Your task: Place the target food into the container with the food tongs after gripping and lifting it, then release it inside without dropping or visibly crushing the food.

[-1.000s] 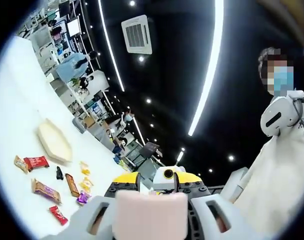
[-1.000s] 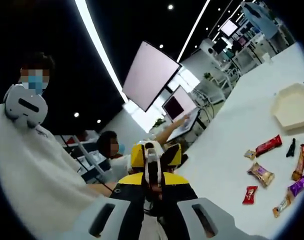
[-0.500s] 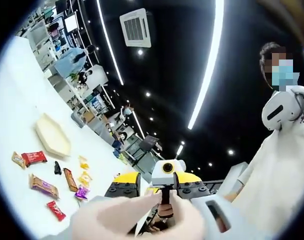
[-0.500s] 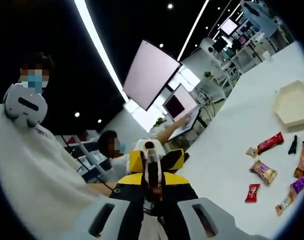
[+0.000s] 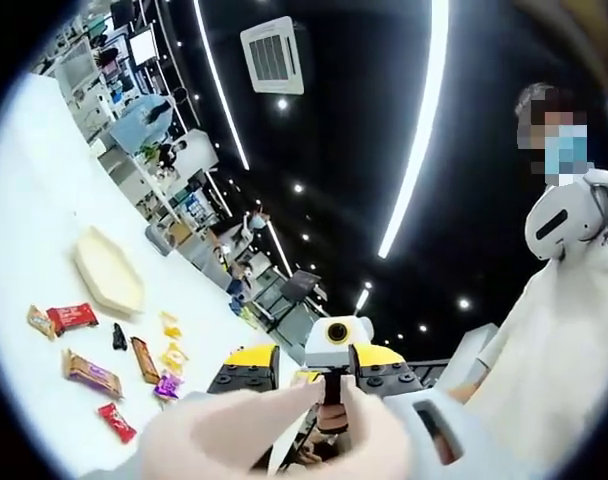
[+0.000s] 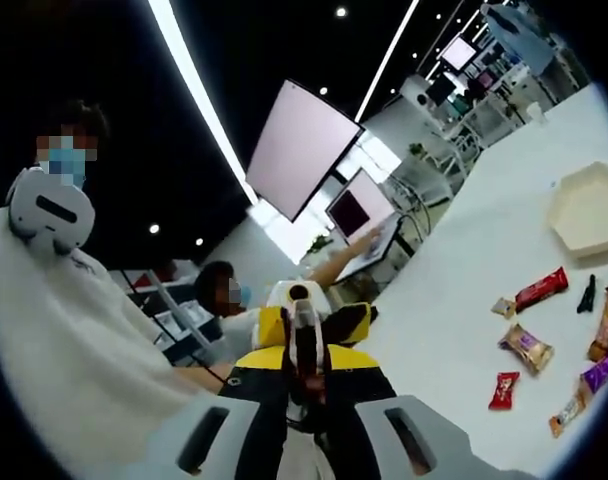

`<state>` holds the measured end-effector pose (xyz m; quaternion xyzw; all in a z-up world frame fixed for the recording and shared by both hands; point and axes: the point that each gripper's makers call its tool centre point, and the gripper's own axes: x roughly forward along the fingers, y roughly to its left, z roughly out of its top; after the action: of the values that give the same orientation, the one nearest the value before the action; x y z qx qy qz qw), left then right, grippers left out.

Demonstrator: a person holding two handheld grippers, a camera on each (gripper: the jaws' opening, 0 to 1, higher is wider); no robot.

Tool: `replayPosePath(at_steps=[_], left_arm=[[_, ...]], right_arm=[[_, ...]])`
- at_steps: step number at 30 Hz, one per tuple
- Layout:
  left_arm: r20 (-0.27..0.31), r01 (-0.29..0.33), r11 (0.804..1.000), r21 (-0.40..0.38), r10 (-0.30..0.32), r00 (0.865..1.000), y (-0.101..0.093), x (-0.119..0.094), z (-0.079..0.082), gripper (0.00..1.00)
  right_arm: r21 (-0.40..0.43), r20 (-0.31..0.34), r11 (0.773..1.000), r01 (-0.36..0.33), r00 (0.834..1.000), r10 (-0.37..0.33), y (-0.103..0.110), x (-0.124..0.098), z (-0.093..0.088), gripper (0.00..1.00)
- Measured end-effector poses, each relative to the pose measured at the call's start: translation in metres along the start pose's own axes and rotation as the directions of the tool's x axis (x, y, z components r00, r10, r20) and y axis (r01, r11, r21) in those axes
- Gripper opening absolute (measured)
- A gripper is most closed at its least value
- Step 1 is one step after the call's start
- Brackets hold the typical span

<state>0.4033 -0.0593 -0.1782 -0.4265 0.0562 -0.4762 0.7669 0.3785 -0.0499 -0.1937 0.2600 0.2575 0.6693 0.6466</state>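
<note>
Since a second ago the pale block between the left tongs [image 5: 314,440] has gone; a blurred, pale hand [image 5: 254,435] now covers that near jaw, so I cannot tell how wide they stand. The right tongs [image 6: 299,440] stand apart, holding nothing. On the white bench [image 5: 39,230] lie glossy wrapped snacks [image 5: 89,372], flat and crinkled, near a cream hexagonal container [image 5: 109,272] with a shallow rim. A small black item [image 5: 118,340] beside them is too small to identify.
</note>
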Motion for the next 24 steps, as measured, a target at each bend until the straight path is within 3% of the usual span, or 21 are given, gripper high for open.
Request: replayPosePath(at_steps=[10,21,24], left_arm=[[-0.024,-0.006,1.0,-0.028,0.005,1.0,0.007,-0.001,-0.002,0.32],[0.002,0.006,0.998,-0.068,-0.005,1.0,0.008,-0.004,0.005,0.38],[0.019,0.009,0.997,-0.076,-0.007,1.0,0.008,-0.006,0.007,0.35]], right_arm=[[0.002,-0.002,1.0,-0.001,1.0,0.001,-0.002,0.002,0.003,0.11],[0.008,-0.018,1.0,-0.027,0.999,0.028,-0.003,0.01,0.006,0.12],[0.013,-0.025,1.0,-0.028,0.999,0.028,-0.004,0.012,0.005,0.12]])
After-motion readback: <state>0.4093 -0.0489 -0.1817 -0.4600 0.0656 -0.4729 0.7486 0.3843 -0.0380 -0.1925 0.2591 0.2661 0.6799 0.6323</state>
